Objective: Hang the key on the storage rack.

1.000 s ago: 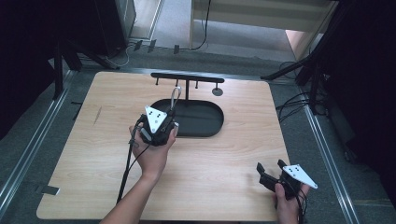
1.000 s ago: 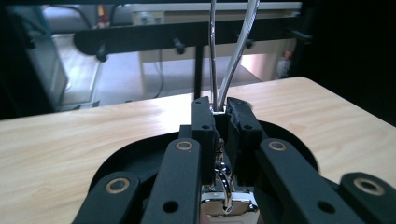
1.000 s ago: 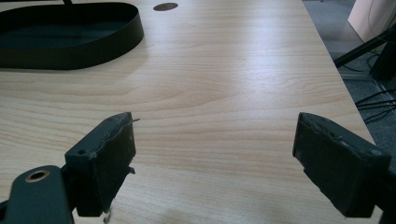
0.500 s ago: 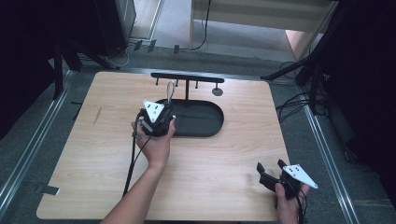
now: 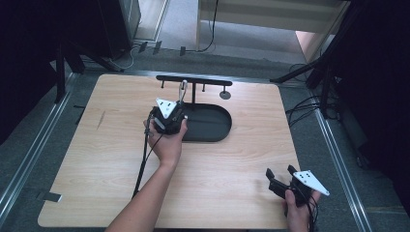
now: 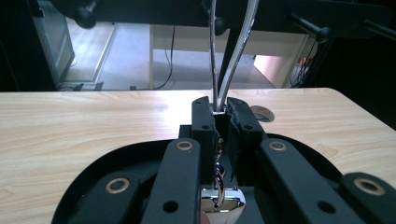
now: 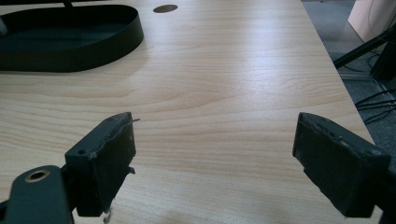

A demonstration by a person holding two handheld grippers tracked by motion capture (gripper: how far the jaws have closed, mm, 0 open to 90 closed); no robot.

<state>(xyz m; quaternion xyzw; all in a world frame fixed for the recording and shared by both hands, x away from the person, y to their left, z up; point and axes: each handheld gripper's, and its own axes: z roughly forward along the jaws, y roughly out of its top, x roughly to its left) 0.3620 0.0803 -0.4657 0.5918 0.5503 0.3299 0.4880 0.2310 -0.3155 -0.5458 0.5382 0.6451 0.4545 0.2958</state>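
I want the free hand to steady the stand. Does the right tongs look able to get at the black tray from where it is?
Probably yes. The right tongs stands open near the table's corner, and bare wood lies between it and the black tray. The left tongs works at the tray's other end.

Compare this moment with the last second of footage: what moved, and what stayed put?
The left gripper, shut on a shiny metal piece, moved slightly away from the person, toward the black rack over the black tray. The right gripper stayed open at the table's near right corner; tray and rack unchanged.
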